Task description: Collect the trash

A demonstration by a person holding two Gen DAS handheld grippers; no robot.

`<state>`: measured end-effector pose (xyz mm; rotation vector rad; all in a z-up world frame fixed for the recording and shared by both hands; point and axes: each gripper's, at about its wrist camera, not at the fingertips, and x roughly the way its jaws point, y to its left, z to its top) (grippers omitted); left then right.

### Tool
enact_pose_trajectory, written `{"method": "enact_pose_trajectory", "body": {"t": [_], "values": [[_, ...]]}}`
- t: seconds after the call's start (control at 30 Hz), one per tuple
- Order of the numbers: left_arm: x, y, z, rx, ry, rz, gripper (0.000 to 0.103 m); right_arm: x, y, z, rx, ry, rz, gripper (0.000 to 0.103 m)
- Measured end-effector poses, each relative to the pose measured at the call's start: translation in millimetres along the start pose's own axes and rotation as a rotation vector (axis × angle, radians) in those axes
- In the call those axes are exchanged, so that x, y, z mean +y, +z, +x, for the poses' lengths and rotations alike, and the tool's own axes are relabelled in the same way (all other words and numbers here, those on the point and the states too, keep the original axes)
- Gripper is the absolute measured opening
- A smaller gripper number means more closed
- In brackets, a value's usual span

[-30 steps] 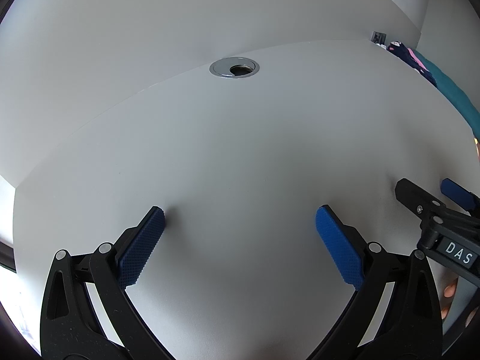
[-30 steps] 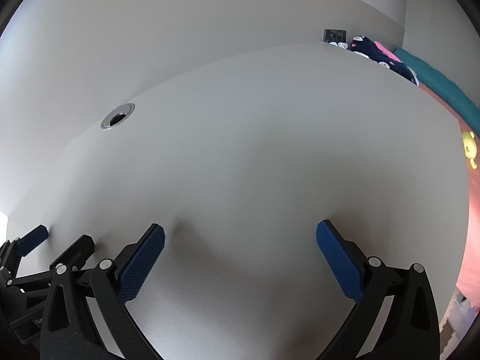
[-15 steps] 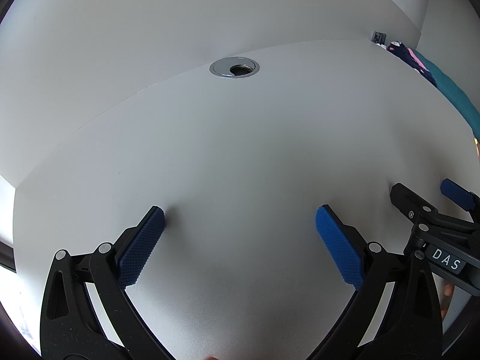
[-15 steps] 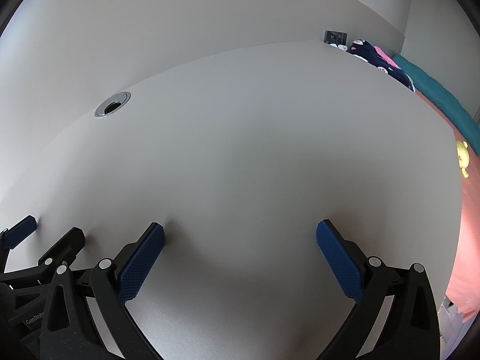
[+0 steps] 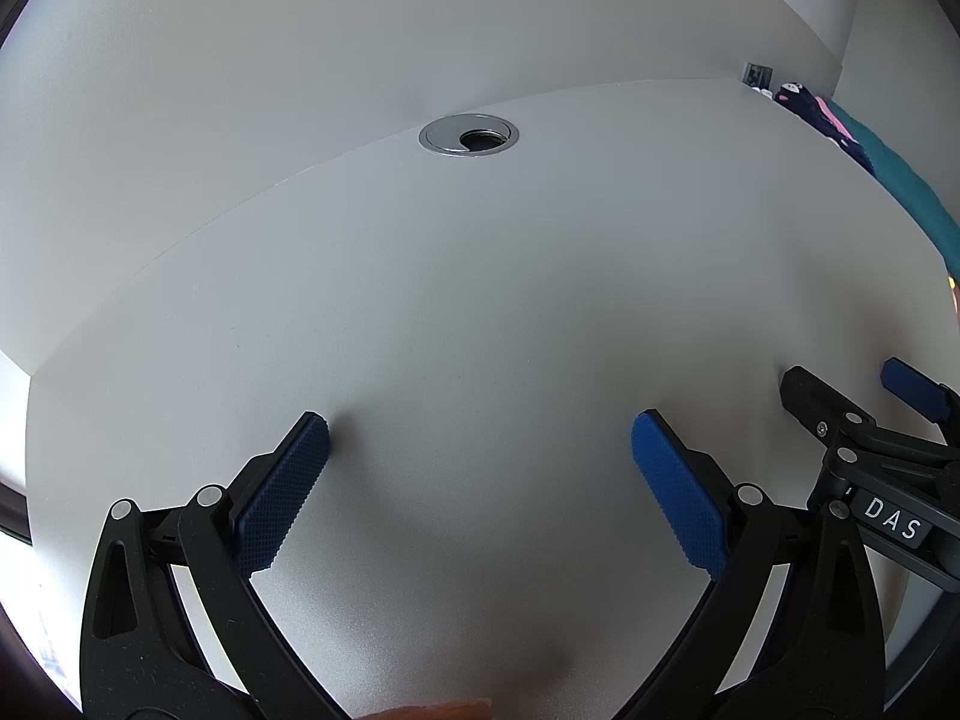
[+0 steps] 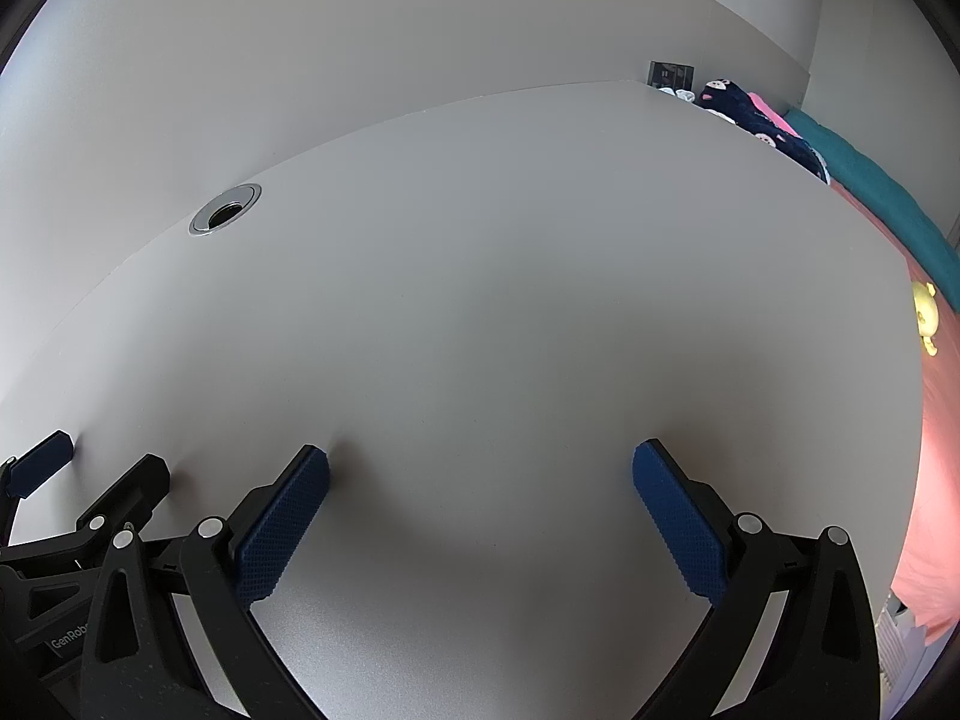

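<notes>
No trash shows in either view. My left gripper [image 5: 480, 438] is open and empty, its blue pads low over the white desk [image 5: 480, 300]. My right gripper [image 6: 480, 468] is open and empty too, low over the same desk [image 6: 510, 300]. The right gripper also shows at the right edge of the left wrist view [image 5: 852, 396], and the left gripper at the lower left of the right wrist view [image 6: 96, 468]. The two grippers stand side by side, close together.
A round metal cable grommet [image 5: 468, 135] sits in the desk near the back wall; it also shows in the right wrist view [image 6: 224, 216]. Beyond the desk's right edge lies a bed with a pink sheet [image 6: 936, 450], a teal blanket [image 6: 882, 204] and a dark patterned cloth [image 6: 756, 114].
The right gripper has dropped and tilted slightly, so the grommet and the left gripper sit lower in its view. The left gripper has stayed nearly still.
</notes>
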<state>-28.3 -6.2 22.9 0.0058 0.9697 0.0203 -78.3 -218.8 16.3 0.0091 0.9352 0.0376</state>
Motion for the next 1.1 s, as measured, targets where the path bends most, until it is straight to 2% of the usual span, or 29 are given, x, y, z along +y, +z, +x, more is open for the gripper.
{"method": "enact_pose_trajectory", "body": {"t": [1.1], "values": [[-2.9, 3.7, 3.7, 0.002, 0.000, 0.000, 0.097, -0.5, 0.0, 0.0, 0.000, 0.000, 0.000, 0.101]]}}
